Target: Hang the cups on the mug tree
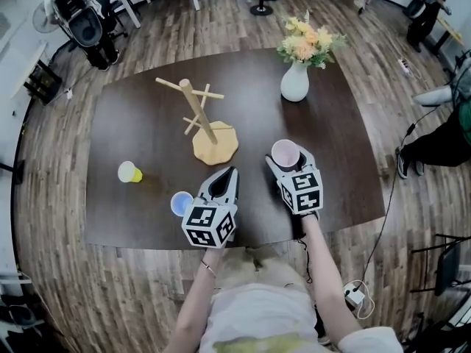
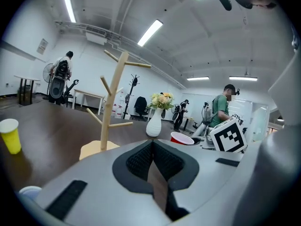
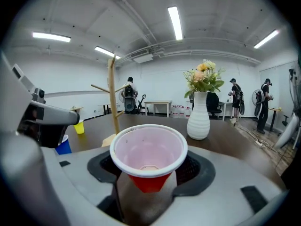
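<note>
Right claw (image 3: 149, 173) gripping red cup (image 3: 148, 149), pale pink inside

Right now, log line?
left hand-held gripper shut; right hand-held gripper shut on red cup; mug tree bare; yellow cup, blue cup unhung

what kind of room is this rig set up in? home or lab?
Looks like a lab or open workspace, not a home: ceiling strip lights, a work table and office chair along bare white walls, and several people standing about in the background.
</note>
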